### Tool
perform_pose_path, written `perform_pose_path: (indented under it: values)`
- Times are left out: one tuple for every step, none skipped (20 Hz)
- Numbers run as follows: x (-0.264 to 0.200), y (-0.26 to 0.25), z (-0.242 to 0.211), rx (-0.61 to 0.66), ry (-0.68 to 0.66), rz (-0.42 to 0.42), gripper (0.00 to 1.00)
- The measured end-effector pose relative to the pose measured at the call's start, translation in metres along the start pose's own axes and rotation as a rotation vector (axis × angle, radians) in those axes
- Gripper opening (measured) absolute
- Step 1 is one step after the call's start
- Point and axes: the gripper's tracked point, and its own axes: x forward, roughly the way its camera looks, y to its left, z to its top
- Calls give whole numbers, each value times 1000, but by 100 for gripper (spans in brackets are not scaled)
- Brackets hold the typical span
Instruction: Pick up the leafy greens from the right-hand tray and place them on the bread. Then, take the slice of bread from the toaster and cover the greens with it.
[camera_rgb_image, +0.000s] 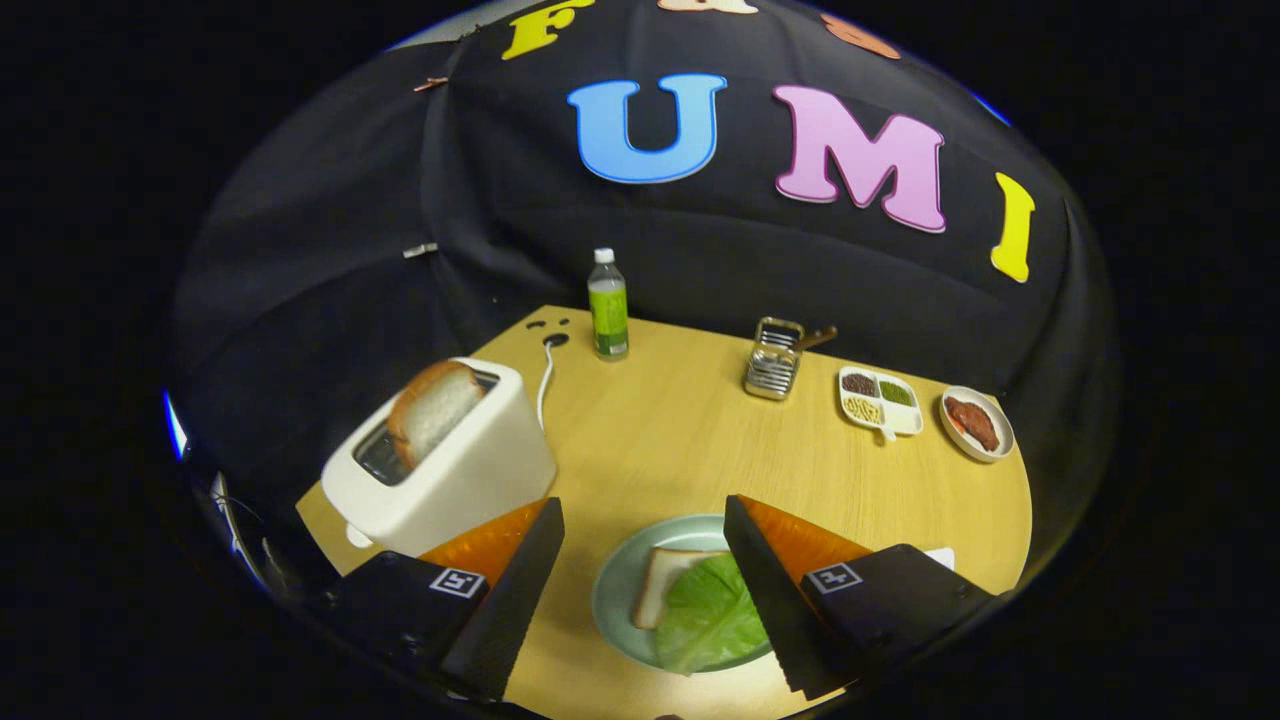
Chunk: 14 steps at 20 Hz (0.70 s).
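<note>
The leafy greens (712, 612) are hiding much of the bread (662, 583). The toaster (445, 465) is swallowing its slice's (432, 408) lower half. The far divided tray's (880, 400) fillings are looking too small to identify.

The counter (680, 440) is pale yellow wood with a faint grain. The toaster (450, 470) is cream white, with a white cord (545, 385) behind it; the bread (432, 408) in its slot is white with a tan-brown crust. The plate (612, 590) is a soft grey-green. On it lies a slice (662, 585) with a white face and light brown edge, and greens (712, 612) of bright, veined leaf green. The bottle (607, 305) has a white cap and a green label. The rack (772, 362) is shiny silver metal. The white tray (880, 402) holds dark brown, green and yellowish fillings. The white dish (977, 423) holds reddish-brown pieces.
</note>
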Motion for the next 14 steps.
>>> perform_pose_path:
  values:
    - [-2,10,12,-4,-21,21,100]
    - [-5,22,22,1,-37,45,100]
    - [-6,34,32,10,-52,69,100]
    - [-6,45,40,15,-61,90,100]
    - [-5,54,48,16,-70,106,100]
    - [-3,62,52,8,-76,118,100]
    - [-1,71,57,-1,-76,129,100]
    - [1,79,60,-11,-79,140,100]
    - [5,87,63,-19,-79,153,99]
    - [10,96,64,-25,-77,165,99]
    - [16,105,66,-32,-73,176,99]
    - [21,112,65,-38,-65,182,99]
    - [27,119,64,-44,-54,186,99]
    - [35,124,62,-50,-44,186,99]
